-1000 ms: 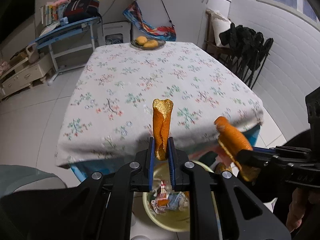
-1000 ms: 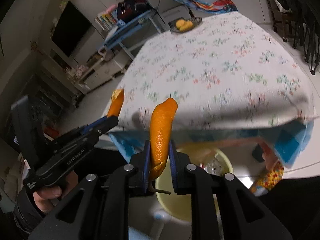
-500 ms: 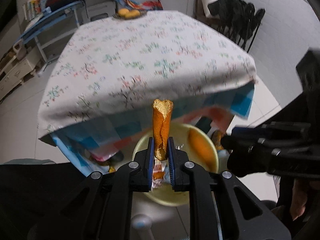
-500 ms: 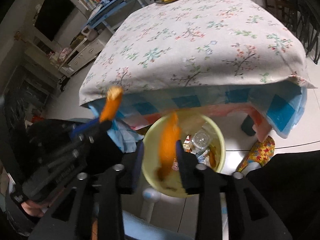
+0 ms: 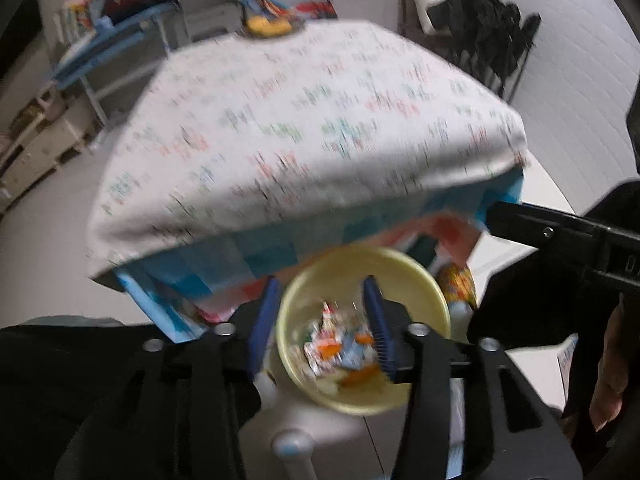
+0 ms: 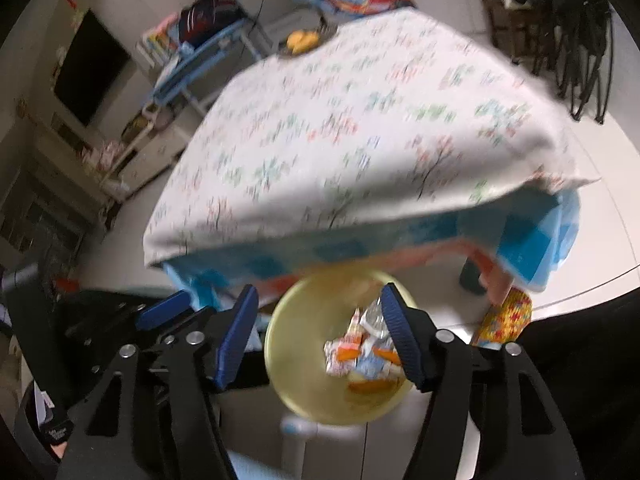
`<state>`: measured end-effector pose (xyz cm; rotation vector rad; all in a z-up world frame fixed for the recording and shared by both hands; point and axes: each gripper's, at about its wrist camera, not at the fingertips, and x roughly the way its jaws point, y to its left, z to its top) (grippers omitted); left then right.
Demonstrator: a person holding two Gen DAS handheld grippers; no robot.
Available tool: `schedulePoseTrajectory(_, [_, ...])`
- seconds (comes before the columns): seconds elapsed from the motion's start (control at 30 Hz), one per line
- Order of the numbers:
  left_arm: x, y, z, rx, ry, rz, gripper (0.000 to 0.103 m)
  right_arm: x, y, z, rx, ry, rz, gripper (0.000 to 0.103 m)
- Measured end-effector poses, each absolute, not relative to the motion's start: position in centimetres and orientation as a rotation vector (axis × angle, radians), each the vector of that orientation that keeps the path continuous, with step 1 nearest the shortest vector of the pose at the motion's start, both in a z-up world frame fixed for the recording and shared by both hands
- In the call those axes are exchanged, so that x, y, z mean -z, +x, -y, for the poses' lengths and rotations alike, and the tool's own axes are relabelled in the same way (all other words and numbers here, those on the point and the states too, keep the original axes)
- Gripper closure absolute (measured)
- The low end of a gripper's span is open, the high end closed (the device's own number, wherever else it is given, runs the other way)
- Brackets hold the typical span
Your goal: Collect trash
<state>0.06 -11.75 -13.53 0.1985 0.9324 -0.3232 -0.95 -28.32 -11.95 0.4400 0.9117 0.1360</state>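
Note:
A yellow trash bin [image 5: 424,280] stands on the floor under the near edge of the table; it also shows in the right wrist view [image 6: 288,360]. Wrappers and orange peel pieces [image 5: 344,356] lie inside it, also seen in the right wrist view [image 6: 360,354]. My left gripper [image 5: 322,326] is open and empty above the bin. My right gripper [image 6: 320,336] is open and empty above the bin too. The left gripper's blue pads [image 6: 164,310] show at the left of the right wrist view. Both views are blurred.
The table with a floral cloth [image 5: 304,132] overhangs the bin, with a blue and pink checked layer [image 5: 264,256] below. A plate of yellow fruit [image 5: 266,26] sits at its far end. Black folded chairs [image 5: 488,36] stand right. A colourful object [image 6: 506,316] lies on the floor by the bin.
Both grippers opened over the bin and each let go of its orange peel; the peels now lie in the bin. Both grippers tilted further down toward the bin.

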Motion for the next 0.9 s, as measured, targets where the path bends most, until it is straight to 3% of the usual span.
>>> schedulePoseTrajectory(0.1, [11.8,-0.3,11.5,0.240,0.202,-0.809,0.032,10.4,-1.4,28.1,-0.078,0.377,-0.818,0.035])
schedulePoseTrajectory(0.23, [9.0,-1.2,10.9,0.156,0.168,-0.639,0.018,8.0,-2.2,27.3,-0.001,0.265,-0.667,0.026])
schedulePoseTrajectory(0.5, [4.9,-2.3,9.3,0.093,0.076,-0.476,0.011,4.3,-4.4,25.5,0.055,0.130,-0.427,0.012])
schedulePoseTrajectory(0.9, [3.9,-2.3,8.4,0.049,0.045,-0.452,0.009,4.0,-4.3,25.9,0.094,0.101,-0.387,0.011])
